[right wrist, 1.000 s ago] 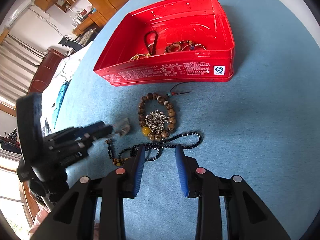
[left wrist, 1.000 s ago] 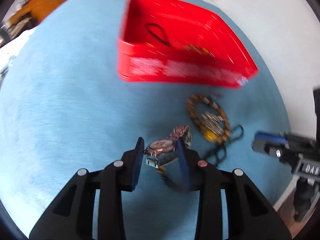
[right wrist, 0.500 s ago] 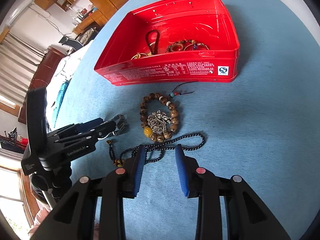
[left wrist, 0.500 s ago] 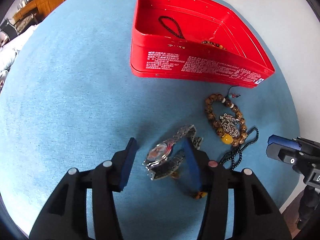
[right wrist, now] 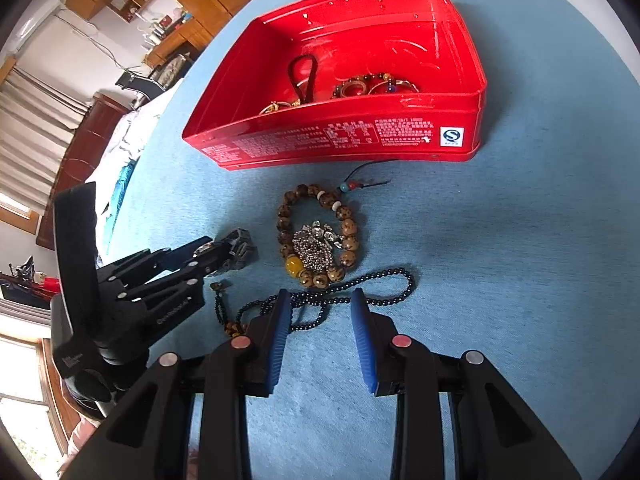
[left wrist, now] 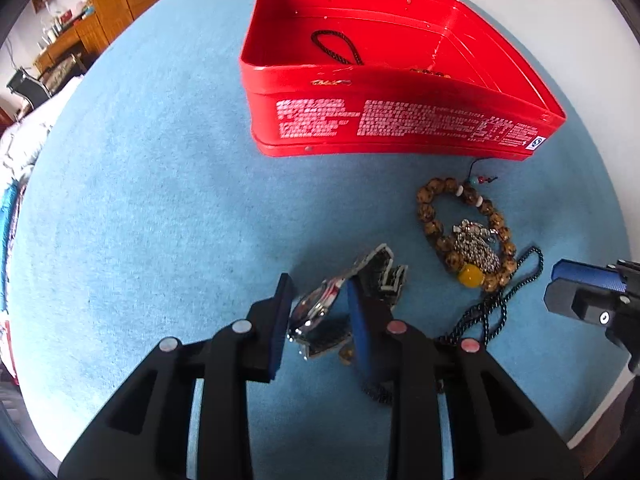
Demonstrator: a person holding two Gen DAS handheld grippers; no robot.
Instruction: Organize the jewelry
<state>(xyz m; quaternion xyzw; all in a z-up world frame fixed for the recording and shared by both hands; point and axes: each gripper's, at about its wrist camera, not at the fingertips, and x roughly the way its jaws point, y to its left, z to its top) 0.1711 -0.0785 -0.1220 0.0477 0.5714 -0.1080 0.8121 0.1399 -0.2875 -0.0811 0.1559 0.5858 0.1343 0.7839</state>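
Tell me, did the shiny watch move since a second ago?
Yes. In the right wrist view the watch, between the left gripper's fingers, has shifted toward the brown bead bracelet and the red tin.

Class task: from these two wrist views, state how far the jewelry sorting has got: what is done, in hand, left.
Done: several pieces lie in the red tin. In hand: the left gripper is closed around the watch, not yet at the tin. Left: the wooden bracelet, silver chain and black necklace lie on the cloth; the right gripper is open.
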